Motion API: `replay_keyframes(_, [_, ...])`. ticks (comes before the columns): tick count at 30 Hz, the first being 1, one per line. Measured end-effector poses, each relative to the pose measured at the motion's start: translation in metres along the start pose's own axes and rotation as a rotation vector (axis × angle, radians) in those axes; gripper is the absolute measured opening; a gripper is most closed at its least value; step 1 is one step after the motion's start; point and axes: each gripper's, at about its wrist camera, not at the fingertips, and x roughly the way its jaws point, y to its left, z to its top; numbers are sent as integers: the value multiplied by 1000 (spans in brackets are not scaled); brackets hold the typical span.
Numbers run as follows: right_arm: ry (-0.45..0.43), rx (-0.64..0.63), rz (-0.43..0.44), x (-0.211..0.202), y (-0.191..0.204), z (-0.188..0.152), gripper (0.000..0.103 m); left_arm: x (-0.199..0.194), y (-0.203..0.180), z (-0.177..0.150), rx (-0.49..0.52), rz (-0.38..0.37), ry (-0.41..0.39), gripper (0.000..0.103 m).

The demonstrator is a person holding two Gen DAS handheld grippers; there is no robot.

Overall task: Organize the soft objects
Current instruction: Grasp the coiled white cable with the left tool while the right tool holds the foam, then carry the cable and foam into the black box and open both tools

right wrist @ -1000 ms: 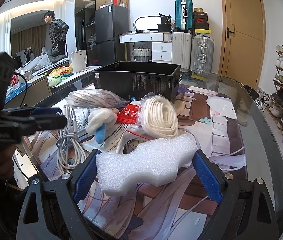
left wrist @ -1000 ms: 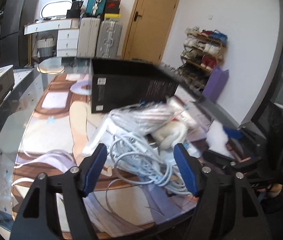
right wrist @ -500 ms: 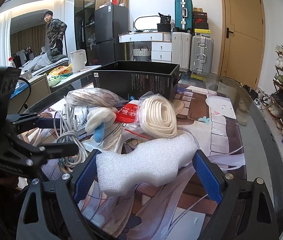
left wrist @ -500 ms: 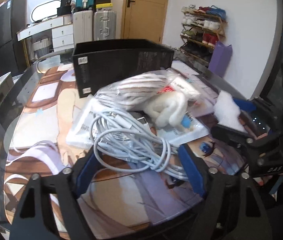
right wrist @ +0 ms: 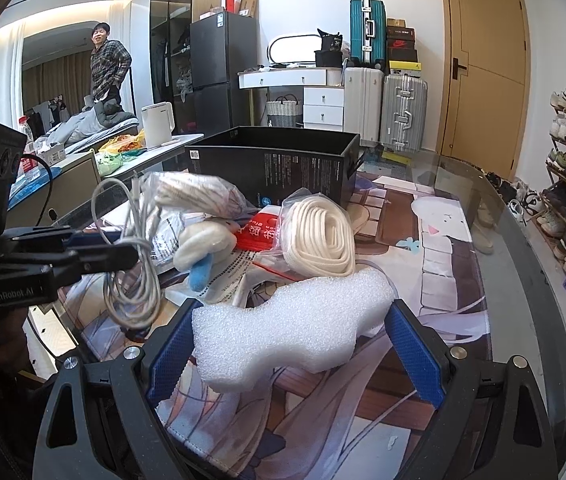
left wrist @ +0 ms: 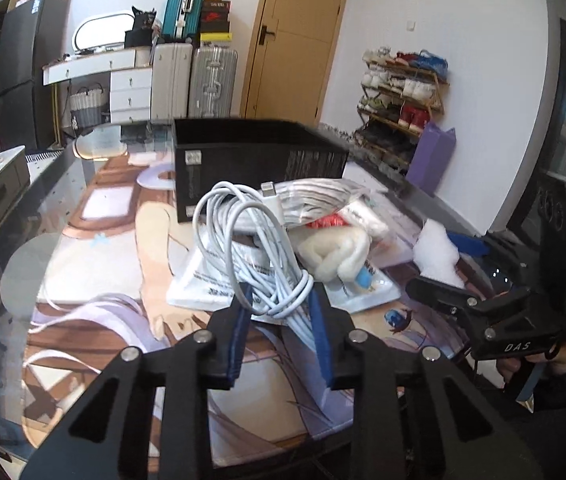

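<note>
My left gripper is shut on a bundle of white cable and holds it lifted above the table; the bundle also hangs at the left of the right wrist view. My right gripper holds a white foam piece between its blue pads, just above the mat. A white plush toy, a bagged coil of cream rope and a bagged striped cloth lie in a pile. An open black box stands behind them.
The printed mat covers a glass table whose curved edge runs along the right. A red packet and printed plastic bags lie under the pile. A shoe rack and suitcases stand beyond the table.
My left gripper has closed on the white cable bundle and lifted it off the pile. My right gripper has stayed in place with the foam piece.
</note>
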Motion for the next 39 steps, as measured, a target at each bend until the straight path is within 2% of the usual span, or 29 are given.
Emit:
replay_keyframes(6, [-24, -1, -1, -5, 0, 5, 93, -16, 11, 5, 9, 31, -68, 27])
replay_keyframes(13, [-40, -5, 9, -8, 0, 18, 93, -27, 25, 17, -10, 35, -107, 27])
replay_keyframes(22, [-80, -22, 34, -12, 1, 50, 93, -25, 30, 46, -7, 55, -159, 27])
replay_keyframes(39, [-106, -22, 50, 12, -13, 115, 93, 6, 42, 98, 7, 77, -167, 27])
